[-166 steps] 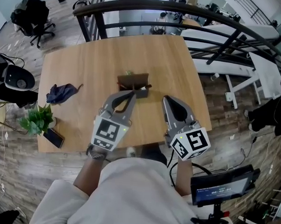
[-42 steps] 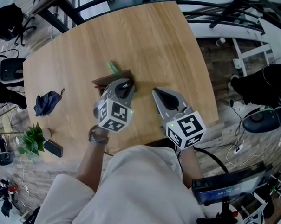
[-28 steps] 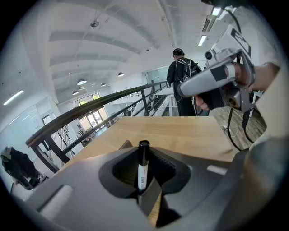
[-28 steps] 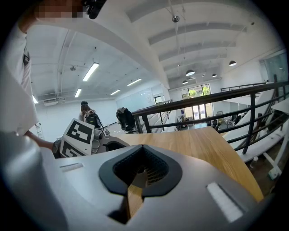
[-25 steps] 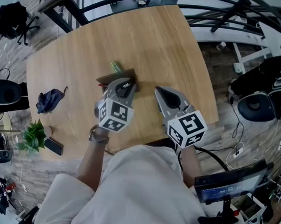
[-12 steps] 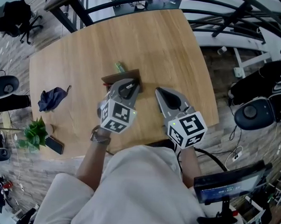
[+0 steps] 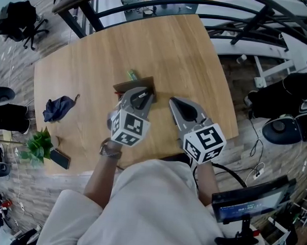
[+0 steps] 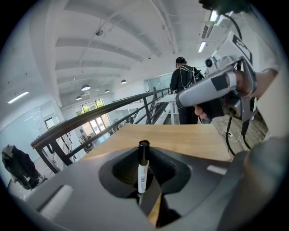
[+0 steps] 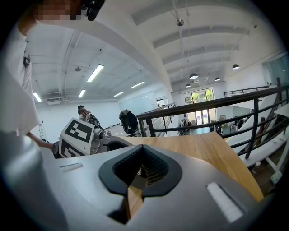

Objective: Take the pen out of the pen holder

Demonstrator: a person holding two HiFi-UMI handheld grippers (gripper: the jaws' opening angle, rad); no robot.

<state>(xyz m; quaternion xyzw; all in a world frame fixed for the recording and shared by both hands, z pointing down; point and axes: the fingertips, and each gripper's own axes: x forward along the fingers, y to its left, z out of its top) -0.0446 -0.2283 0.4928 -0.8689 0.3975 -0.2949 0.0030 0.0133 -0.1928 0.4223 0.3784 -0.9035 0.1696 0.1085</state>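
The main change is at the left gripper [image 7: 140,95]. Some seconds ago its jaws are spread wide at the near side of the pen holder [image 7: 131,85]; now they are closed on the pen [image 8: 142,173]. In the left gripper view the pen stands upright between the jaws, black cap on top and white barrel below, and its lower end is hidden behind the jaws.

During the last second the left gripper hardly moves. In the head view its tips are at the near right edge of the brown holder, in the middle of the wooden table [image 7: 187,55]. The holder itself does not appear in the left gripper view, so I cannot tell if the pen is already free of it or is still partly inside.

The right gripper [image 7: 175,102] stays just to the right of the left one, above the table. Its jaws are together and nothing is between them.

For the task, I judge that the grasp is made and the lifting out is the part which is in hand or remains.
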